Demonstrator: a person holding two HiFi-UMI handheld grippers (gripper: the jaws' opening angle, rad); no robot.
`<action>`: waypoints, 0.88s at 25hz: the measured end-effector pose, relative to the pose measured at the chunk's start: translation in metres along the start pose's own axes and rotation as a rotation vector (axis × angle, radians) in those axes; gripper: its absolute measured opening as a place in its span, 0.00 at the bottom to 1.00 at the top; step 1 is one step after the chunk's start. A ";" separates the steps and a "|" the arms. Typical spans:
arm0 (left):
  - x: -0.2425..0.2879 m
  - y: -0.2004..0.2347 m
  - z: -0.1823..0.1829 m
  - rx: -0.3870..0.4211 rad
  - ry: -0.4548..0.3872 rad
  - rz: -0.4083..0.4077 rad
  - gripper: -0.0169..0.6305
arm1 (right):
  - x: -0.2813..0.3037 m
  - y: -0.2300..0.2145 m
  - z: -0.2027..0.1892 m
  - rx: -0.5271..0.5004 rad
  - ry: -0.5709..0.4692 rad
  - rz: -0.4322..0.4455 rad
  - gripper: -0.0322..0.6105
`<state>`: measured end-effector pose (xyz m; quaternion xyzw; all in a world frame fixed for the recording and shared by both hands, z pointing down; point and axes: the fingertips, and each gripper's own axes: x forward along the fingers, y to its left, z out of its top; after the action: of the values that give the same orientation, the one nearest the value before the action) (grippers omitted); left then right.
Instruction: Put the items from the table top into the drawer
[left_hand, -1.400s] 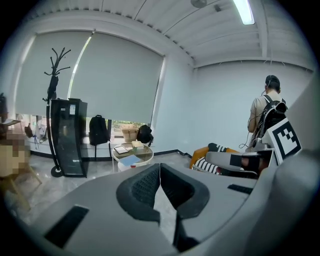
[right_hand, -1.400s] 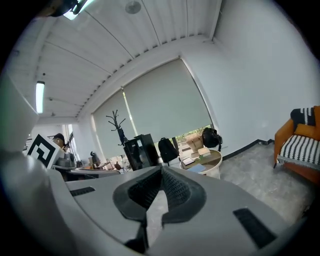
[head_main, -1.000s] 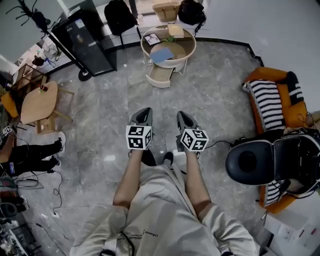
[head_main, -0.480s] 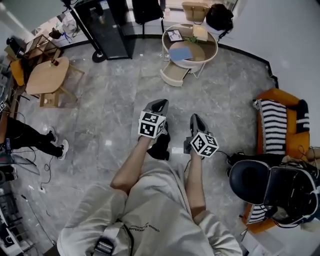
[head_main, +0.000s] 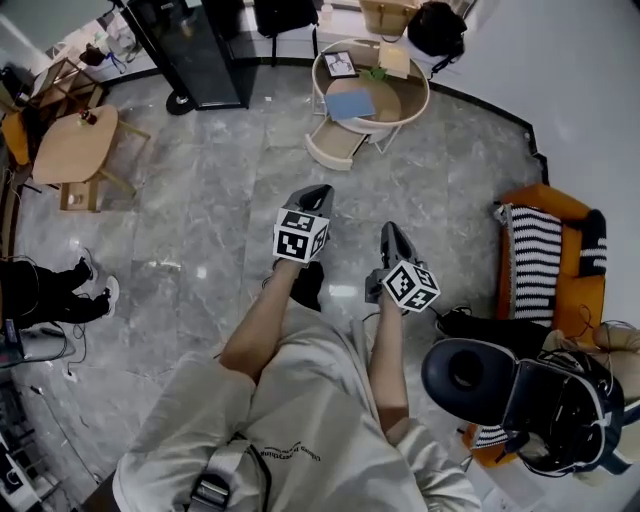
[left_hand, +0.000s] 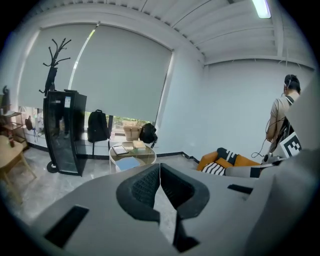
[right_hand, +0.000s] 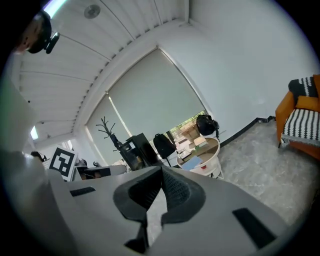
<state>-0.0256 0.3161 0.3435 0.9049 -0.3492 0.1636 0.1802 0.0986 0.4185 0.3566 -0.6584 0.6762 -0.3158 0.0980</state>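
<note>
Left gripper and right gripper have jaws together, empty, over the near floor. A blue book and other items lie on the far round counter, well apart from both; its drawer is open

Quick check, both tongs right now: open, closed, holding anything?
Left tongs: closed, holding nothing.
Right tongs: closed, holding nothing.

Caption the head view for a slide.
Shut, empty left gripper and right gripper face a round table with open drawer.
</note>
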 end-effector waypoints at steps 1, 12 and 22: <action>0.009 0.008 0.009 -0.008 -0.012 0.012 0.06 | 0.013 -0.001 0.006 -0.013 0.010 0.009 0.10; 0.092 0.087 0.112 -0.052 -0.101 0.058 0.06 | 0.142 0.005 0.075 -0.198 0.055 0.009 0.10; 0.145 0.186 0.155 -0.073 -0.093 0.086 0.06 | 0.291 0.038 0.085 -0.220 0.179 0.148 0.10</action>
<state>-0.0255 0.0363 0.3071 0.8886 -0.4013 0.1161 0.1895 0.0803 0.1137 0.3515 -0.5829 0.7593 -0.2892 -0.0123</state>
